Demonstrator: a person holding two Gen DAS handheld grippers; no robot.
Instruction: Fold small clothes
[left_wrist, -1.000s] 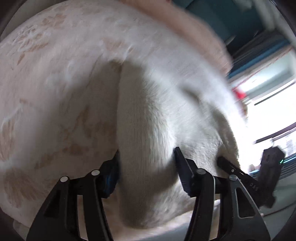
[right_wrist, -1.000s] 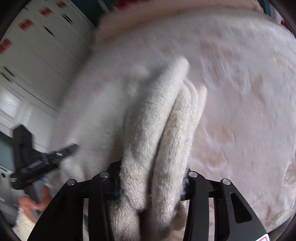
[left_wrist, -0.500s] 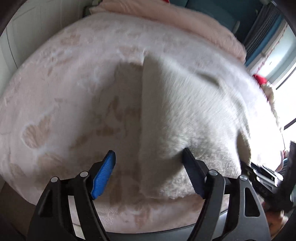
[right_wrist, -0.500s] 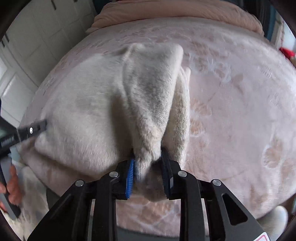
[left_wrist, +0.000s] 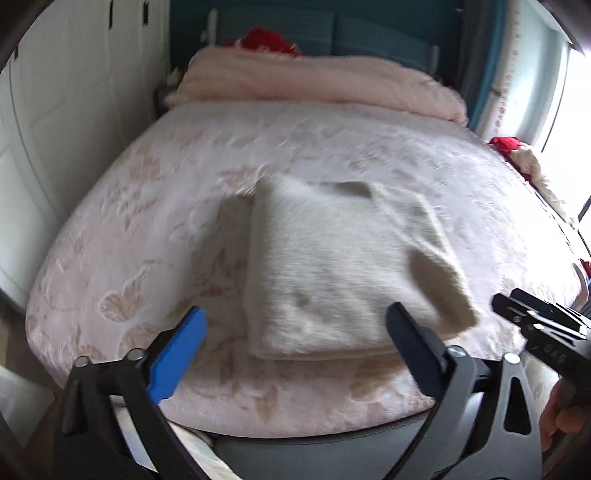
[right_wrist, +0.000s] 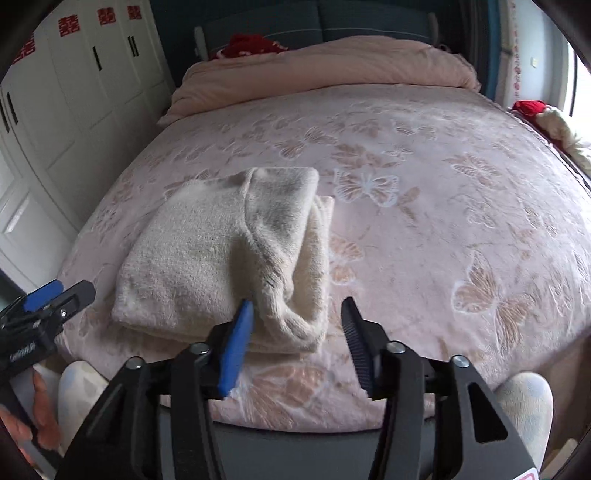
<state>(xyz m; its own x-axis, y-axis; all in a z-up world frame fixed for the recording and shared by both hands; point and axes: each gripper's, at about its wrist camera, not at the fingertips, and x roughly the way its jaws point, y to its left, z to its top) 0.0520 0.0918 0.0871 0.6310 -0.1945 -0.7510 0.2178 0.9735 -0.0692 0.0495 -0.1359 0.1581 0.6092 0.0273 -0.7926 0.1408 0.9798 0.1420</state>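
**Q:** Where is the garment?

**A:** From my station I see a cream sweater (left_wrist: 343, 273) lying folded into a thick rectangle on the bed (left_wrist: 147, 229), close to the near edge and left of the bed's middle. In the right wrist view the same sweater (right_wrist: 207, 258) shows a cuffed flap laid over its right side, the rolled end pointing toward the camera. The bedcover is pale pink with a butterfly pattern.

**Q:** What are the grippers doing?

**A:** My left gripper (left_wrist: 295, 343) has its jaws spread wide with nothing between them; they frame the near edge of the sweater without touching it. My right gripper (right_wrist: 295, 332) is likewise parted and holds nothing; its blue pad (right_wrist: 236, 347) sits just beside the rolled cuff, and I cannot tell whether it touches. Each gripper appears at the edge of the other's view, the left one low on the left, the right one low on the right.

**Q:** What else is visible?

**A:** A pink duvet (right_wrist: 325, 70) is bunched at the far end of the bed, with red fabric (right_wrist: 251, 44) behind it. White cupboards (right_wrist: 74, 92) stand along the left. More red and cream cloth (left_wrist: 517, 155) lies at the far right edge.
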